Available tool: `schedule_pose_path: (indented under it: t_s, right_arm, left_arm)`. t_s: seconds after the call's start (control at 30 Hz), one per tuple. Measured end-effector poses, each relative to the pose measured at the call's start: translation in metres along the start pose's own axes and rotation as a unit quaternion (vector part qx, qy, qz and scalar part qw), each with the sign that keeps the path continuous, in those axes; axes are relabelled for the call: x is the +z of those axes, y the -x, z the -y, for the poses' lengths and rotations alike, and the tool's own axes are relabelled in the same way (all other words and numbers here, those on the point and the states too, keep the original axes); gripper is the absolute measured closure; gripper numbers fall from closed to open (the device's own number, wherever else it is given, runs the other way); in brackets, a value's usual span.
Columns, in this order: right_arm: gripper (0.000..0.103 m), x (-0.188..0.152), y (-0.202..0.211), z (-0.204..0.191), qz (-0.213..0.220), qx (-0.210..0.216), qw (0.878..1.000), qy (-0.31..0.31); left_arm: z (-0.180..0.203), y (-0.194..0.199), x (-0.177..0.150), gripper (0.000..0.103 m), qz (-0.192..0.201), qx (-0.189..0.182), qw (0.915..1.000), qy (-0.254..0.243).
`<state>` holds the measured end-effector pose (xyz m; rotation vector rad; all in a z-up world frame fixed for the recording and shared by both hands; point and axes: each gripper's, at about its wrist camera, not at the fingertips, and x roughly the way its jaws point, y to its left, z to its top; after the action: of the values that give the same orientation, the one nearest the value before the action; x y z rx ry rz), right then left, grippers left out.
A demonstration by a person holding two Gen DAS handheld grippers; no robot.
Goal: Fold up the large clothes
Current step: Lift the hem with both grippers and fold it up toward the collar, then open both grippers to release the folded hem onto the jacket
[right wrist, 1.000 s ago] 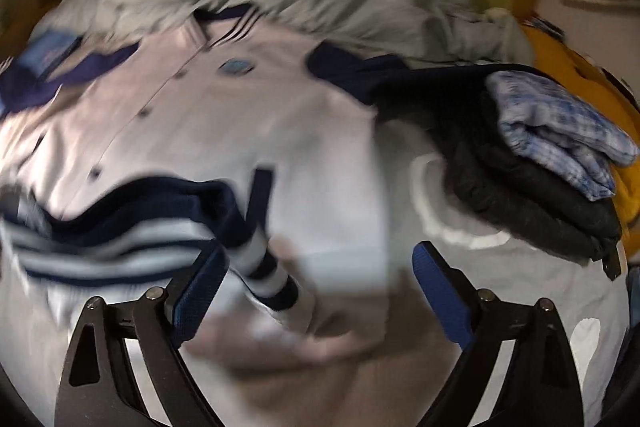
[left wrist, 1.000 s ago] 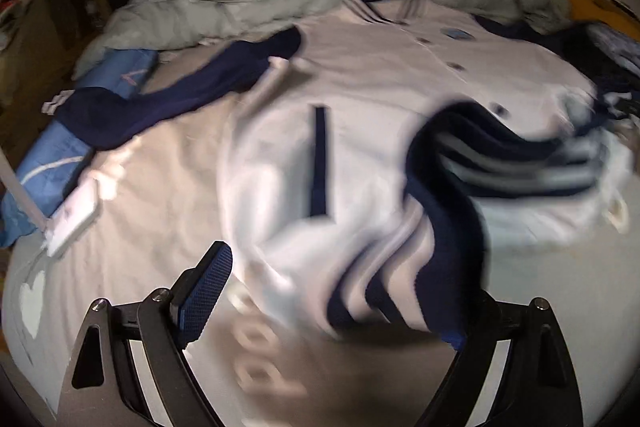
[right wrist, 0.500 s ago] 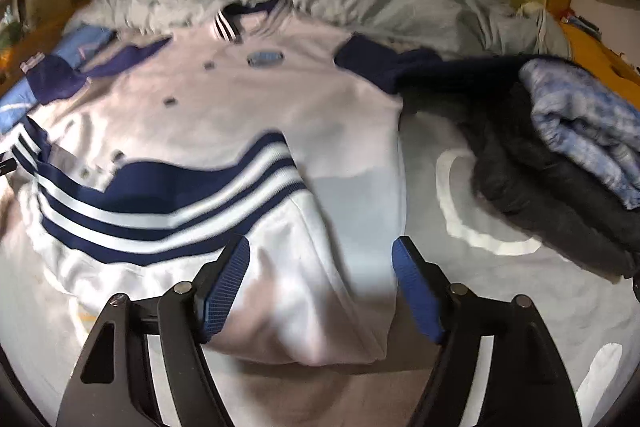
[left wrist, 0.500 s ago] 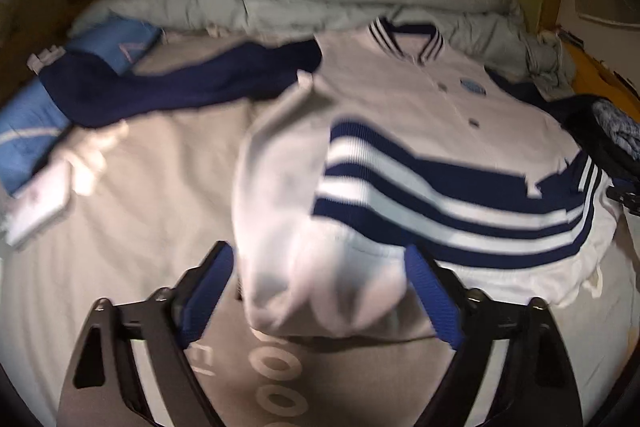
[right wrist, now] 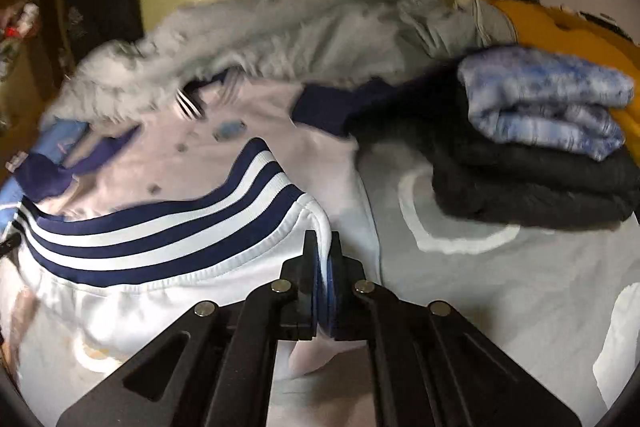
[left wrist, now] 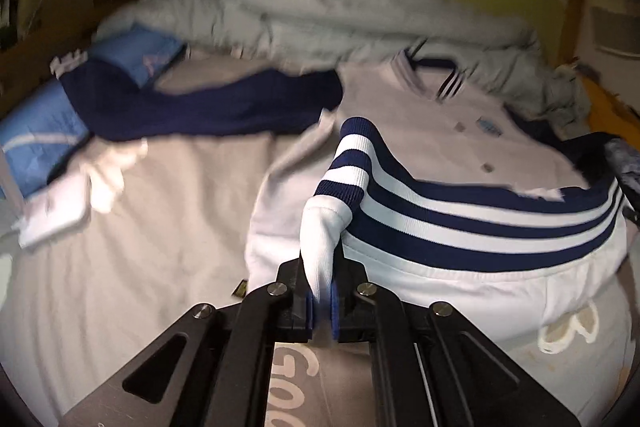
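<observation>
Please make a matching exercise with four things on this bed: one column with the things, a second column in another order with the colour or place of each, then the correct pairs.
Things:
1. jacket
2. blanket
3. folded clothes
4. left gripper

Descriptions:
A. grey, crumpled at the head of the bed
B. stacked on the right side of the bed
C. shut on white cloth
D. white, with navy and white striped hem

Pairs: 1-D, 2-A, 3-B, 4-C
</observation>
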<state>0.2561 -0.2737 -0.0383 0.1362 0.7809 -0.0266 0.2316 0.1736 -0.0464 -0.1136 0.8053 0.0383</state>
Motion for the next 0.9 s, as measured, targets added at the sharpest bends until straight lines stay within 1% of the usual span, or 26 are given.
schedule_pose_path:
  t_s: [0.03, 0.1, 0.13, 0.17, 0.23, 0.27, 0.37, 0.4, 0.43, 0.47, 0.5, 0.53, 0.57, 0.6, 0.63, 0.67, 0.7, 0.73, 0.77, 0.8, 0.87, 0.9]
  right_arm:
    - [0.101, -0.004, -0.014, -0.002, -0.024, -0.007, 1.000, 0.002]
    - [0.101, -0.014, -0.035, -0.002, -0.057, -0.017, 0.998, 0.000]
    - [0.101, -0.019, -0.041, -0.003, -0.064, -0.023, 0.998, -0.001]
    - [0.101, -0.023, -0.042, -0.003, -0.065, -0.023, 0.998, -0.005]
    - [0.100, -0.028, -0.036, -0.001, -0.062, -0.019, 0.998, -0.014]
    - [0.099, -0.028, -0.032, 0.000, -0.060, -0.024, 0.998, -0.011]
    - [0.093, -0.025, -0.010, 0.004, -0.035, -0.048, 0.998, 0.000]
    - [0.090, -0.023, -0.004, 0.007, -0.025, -0.047, 0.999, -0.002]
    - [0.090, -0.021, 0.005, 0.007, -0.016, -0.045, 0.999, -0.004]
    - [0.090, -0.020, 0.012, 0.004, -0.008, -0.042, 0.999, -0.003]
    - [0.089, -0.016, 0.017, 0.001, -0.003, -0.038, 0.999, 0.000]
    - [0.088, -0.015, 0.024, -0.004, 0.003, -0.031, 1.000, 0.005]
    - [0.084, -0.014, 0.030, -0.010, 0.008, -0.023, 1.000, 0.012]
    - [0.077, -0.015, 0.035, -0.017, 0.011, -0.016, 1.000, 0.021]
    - [0.074, -0.016, 0.041, -0.025, 0.016, -0.009, 0.999, 0.034]
    - [0.068, -0.017, 0.047, -0.033, 0.021, -0.003, 0.999, 0.046]
    - [0.063, -0.018, 0.052, -0.042, 0.025, 0.004, 0.998, 0.056]
    - [0.059, -0.019, 0.055, -0.049, 0.027, 0.012, 0.998, 0.064]
    - [0.048, -0.021, 0.059, -0.057, 0.029, 0.023, 0.997, 0.071]
    - [0.034, -0.024, 0.060, -0.063, 0.028, 0.034, 0.996, 0.076]
    - [0.019, -0.028, 0.062, -0.078, 0.025, 0.049, 0.994, 0.092]
    - [0.014, -0.032, 0.063, -0.085, 0.023, 0.047, 0.993, 0.107]
  left_arm:
    - [0.000, -0.012, -0.002, 0.096, -0.019, 0.006, 0.9998, 0.001]
    - [-0.002, -0.035, -0.011, 0.095, -0.049, 0.017, 0.9986, 0.011]
    - [-0.003, -0.038, -0.015, 0.095, -0.047, 0.016, 0.9987, 0.011]
    - [-0.002, -0.037, -0.019, 0.092, -0.037, 0.017, 0.9992, 0.004]
    - [-0.001, -0.028, -0.023, 0.084, -0.020, 0.029, 0.9994, -0.008]
    - [-0.001, -0.022, -0.023, 0.077, -0.017, 0.040, 0.9990, -0.010]
    - [-0.002, 0.005, -0.023, 0.076, 0.012, 0.036, 0.9991, -0.019]
    - [-0.003, 0.014, -0.022, 0.075, 0.019, 0.033, 0.9991, -0.018]
    - [-0.001, 0.022, -0.021, 0.074, 0.025, 0.028, 0.9991, -0.019]
    - [0.000, 0.027, -0.019, 0.068, 0.031, 0.024, 0.9990, -0.020]
    - [0.004, 0.037, -0.019, 0.058, 0.041, 0.018, 0.9987, -0.023]
    - [0.009, 0.043, -0.019, 0.052, 0.050, 0.015, 0.9982, -0.028]
    - [0.016, 0.050, -0.018, 0.044, 0.061, 0.009, 0.9974, -0.036]
    - [0.022, 0.055, -0.019, 0.043, 0.068, 0.005, 0.9967, -0.044]
    - [0.029, 0.059, -0.019, 0.043, 0.073, 0.001, 0.9959, -0.053]
    - [0.036, 0.061, -0.020, 0.039, 0.072, -0.005, 0.9953, -0.063]
    - [0.046, 0.063, -0.021, 0.033, 0.070, -0.015, 0.9945, -0.076]
    - [0.054, 0.065, -0.022, 0.029, 0.071, -0.025, 0.9935, -0.086]
    - [0.059, 0.066, -0.024, 0.019, 0.072, -0.034, 0.9925, -0.093]
    - [0.068, 0.068, -0.027, 0.014, 0.076, -0.051, 0.9900, -0.108]
    - [0.082, 0.070, -0.034, 0.014, 0.077, -0.062, 0.9858, -0.136]
    - [0.091, 0.068, -0.039, 0.012, 0.070, -0.060, 0.9835, -0.156]
